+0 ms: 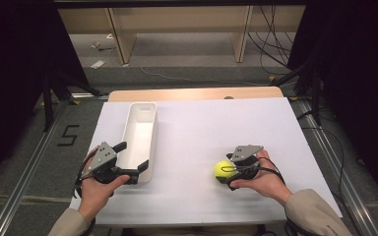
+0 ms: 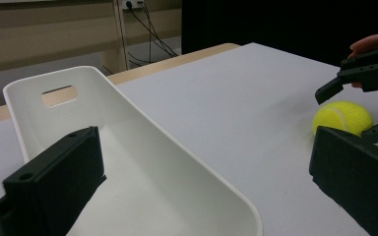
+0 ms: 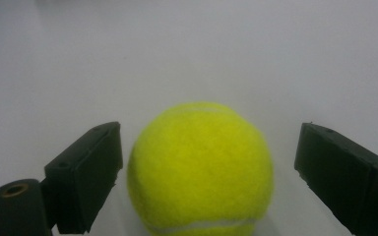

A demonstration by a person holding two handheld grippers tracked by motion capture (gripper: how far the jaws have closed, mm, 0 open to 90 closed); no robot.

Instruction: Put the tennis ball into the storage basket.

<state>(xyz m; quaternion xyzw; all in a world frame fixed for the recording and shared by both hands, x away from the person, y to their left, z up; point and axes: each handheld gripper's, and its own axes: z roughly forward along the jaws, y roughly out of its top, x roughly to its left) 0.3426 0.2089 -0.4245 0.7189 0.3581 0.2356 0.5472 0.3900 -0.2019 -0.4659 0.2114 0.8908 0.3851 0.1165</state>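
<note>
Currently: fuzzy yellow-green tennis ball (image 1: 223, 170) on white table sheet (image 1: 202, 128), lower right of centre in high view; right gripper (image 1: 234, 169) jaws spread wide either side of ball, gaps visible both sides; left gripper (image 1: 132, 158) agape, straddling near wall of long white plastic bin (image 1: 140, 132), lower left, gripping nothing

ball (image 3: 199, 169): fuzzy felt | bin (image 2: 177, 162): smooth white plastic | tabletop (image 1: 202, 128): matt

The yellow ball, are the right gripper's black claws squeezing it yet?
Apart. In the right gripper view the tennis ball sits between the open right gripper, with pale table showing in the gaps on both sides.
</note>
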